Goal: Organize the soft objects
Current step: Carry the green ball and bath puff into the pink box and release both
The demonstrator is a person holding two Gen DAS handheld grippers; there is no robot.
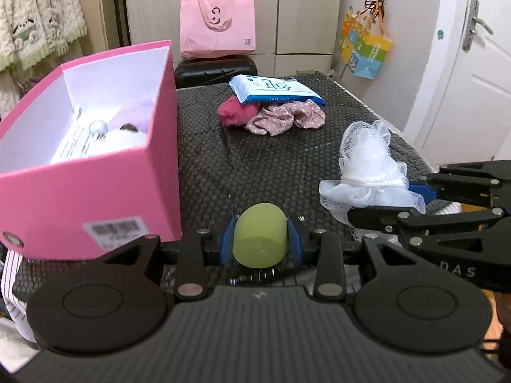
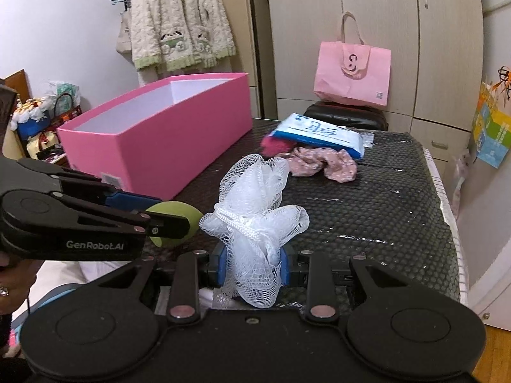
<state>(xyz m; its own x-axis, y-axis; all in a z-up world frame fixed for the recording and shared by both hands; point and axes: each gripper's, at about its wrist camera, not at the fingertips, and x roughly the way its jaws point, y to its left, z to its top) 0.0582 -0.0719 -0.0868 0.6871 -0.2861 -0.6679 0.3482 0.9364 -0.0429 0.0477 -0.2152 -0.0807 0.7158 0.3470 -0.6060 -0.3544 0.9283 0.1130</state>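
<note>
We carry both soft things to the pink box [image 1: 95, 172].
The left gripper [image 1: 260, 239] pinches the green sponge [image 1: 259, 239], the right gripper [image 2: 254, 266] the mesh puff [image 2: 255, 217]; probably release each low inside.

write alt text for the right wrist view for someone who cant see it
The right gripper clamps a white mesh bath pouf above a dark dotted table. At left, the left gripper holds a yellow-green ball beside an open pink box. Farther back lie a floral cloth, a magenta pom-pom and a blue-and-white packet.
</note>
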